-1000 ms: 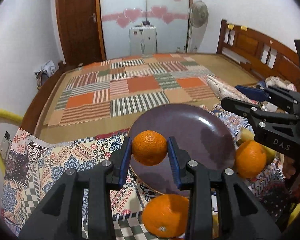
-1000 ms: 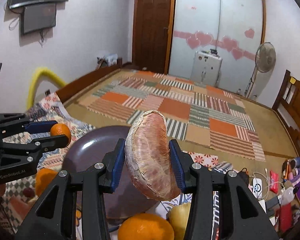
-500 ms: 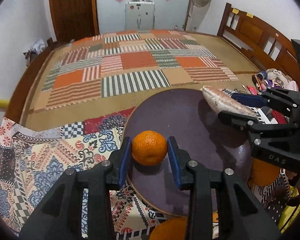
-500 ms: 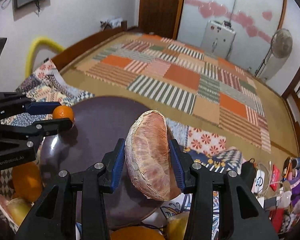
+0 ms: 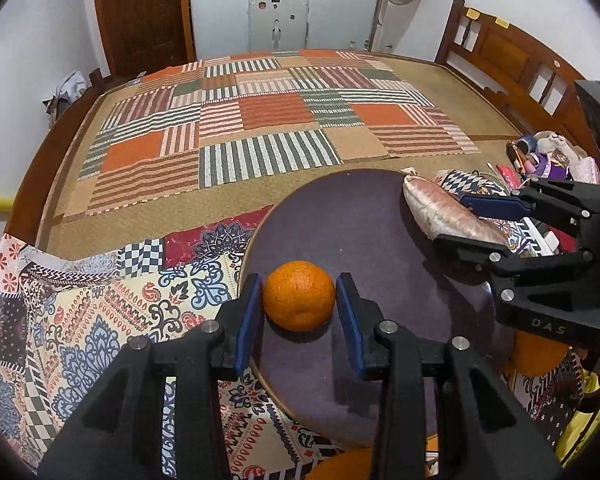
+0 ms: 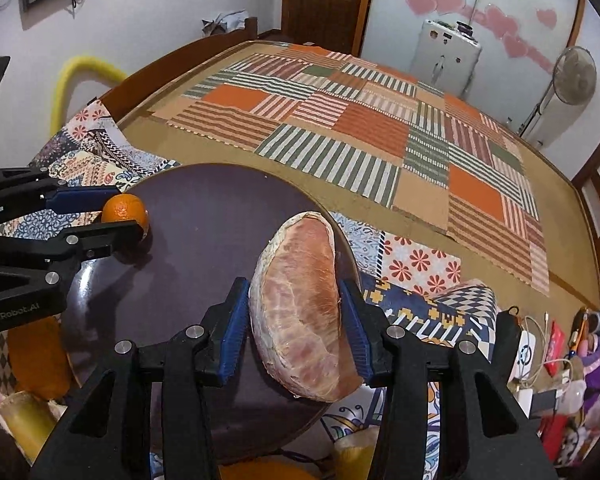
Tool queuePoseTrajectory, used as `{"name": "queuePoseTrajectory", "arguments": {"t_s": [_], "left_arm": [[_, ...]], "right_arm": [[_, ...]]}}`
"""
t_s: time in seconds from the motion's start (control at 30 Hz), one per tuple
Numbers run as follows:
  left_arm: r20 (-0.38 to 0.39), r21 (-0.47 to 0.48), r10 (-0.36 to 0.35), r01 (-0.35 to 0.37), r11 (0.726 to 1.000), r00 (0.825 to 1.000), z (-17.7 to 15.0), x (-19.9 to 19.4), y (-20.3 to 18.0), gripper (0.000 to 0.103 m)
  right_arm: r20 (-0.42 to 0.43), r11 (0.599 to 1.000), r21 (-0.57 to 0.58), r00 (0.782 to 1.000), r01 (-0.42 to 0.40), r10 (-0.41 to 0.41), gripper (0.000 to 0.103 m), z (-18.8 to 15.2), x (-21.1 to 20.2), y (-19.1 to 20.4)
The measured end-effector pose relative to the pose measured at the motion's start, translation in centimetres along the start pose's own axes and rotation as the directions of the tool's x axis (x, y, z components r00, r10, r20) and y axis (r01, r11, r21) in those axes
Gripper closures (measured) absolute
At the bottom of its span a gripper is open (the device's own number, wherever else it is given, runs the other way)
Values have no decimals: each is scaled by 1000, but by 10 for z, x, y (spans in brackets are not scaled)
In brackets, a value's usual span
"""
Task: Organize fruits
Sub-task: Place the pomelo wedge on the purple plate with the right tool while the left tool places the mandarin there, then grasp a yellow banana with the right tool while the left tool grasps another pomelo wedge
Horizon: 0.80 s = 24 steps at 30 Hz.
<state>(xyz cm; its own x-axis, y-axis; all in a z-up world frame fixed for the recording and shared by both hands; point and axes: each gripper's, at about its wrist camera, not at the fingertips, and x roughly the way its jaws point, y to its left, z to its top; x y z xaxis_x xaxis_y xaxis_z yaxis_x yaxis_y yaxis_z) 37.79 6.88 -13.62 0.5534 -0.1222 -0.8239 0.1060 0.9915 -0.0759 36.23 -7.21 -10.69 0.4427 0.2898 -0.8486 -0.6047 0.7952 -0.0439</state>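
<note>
My left gripper is shut on a small orange and holds it low over the left part of a dark purple plate; it also shows in the right wrist view. My right gripper is shut on a peeled pink pomelo segment and holds it over the plate's right edge. In the left wrist view the pomelo segment and right gripper are at the plate's right side.
The plate lies on a patterned cloth at the edge of a bed with a patchwork mat. More oranges and a yellowish stalk lie near the plate. Cables and clutter sit at the right.
Both grippers have moved down and forward over the plate with their fruit. The orange and the pomelo segment are now much closer to the plate's surface.
</note>
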Motion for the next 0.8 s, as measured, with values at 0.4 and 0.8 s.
{"name": "queuePoseTrajectory", "arguments": {"t_s": [0.4, 0.8], "left_arm": [[118, -12, 49, -48, 999, 992, -9, -48, 0, 49], [220, 1, 65, -67, 998, 973, -51, -126, -11, 49]], "right_arm": [[160, 999, 18, 986, 36, -38, 57, -7, -52, 3], [301, 1000, 7, 953, 19, -20, 51, -44, -116, 26]]}}
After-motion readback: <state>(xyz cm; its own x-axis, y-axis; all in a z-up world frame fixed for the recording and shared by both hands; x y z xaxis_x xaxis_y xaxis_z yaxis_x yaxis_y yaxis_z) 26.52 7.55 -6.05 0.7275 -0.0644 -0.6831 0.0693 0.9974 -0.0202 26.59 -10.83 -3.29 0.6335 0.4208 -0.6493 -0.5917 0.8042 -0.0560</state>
